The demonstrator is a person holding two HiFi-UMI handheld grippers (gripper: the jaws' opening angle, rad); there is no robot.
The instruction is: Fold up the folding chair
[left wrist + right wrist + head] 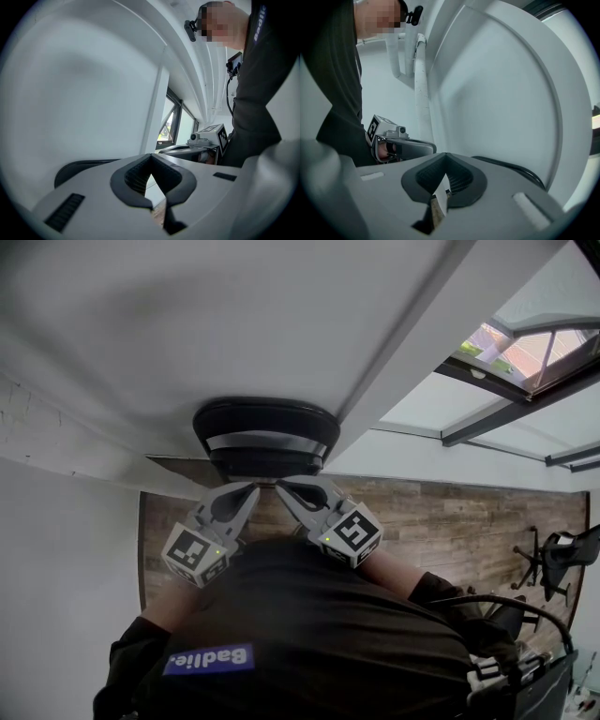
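The black folding chair (pixel 265 439) stands against the white wall, seen from above as a dark rounded shape. Both grippers are held level in front of my chest, their tips side by side at the chair's near edge. The left gripper (pixel 251 487) is shut with nothing between its jaws, and its own view shows the closed tips (pixel 151 157) with the chair's black rim (pixel 77 168) behind them. The right gripper (pixel 283 487) is also shut and holds nothing; its closed tips (pixel 445 155) point at the white wall, with the chair's black rim (pixel 520 171) to the right. Whether either tip touches the chair I cannot tell.
A wood-plank floor (pixel 450 521) lies beyond the chair. A black office chair (pixel 555 563) stands at the far right. Windows (pixel 525 352) run along the right wall. Black gear with cables (pixel 525 676) sits at the lower right. A white pipe (pixel 423 93) runs along the wall.
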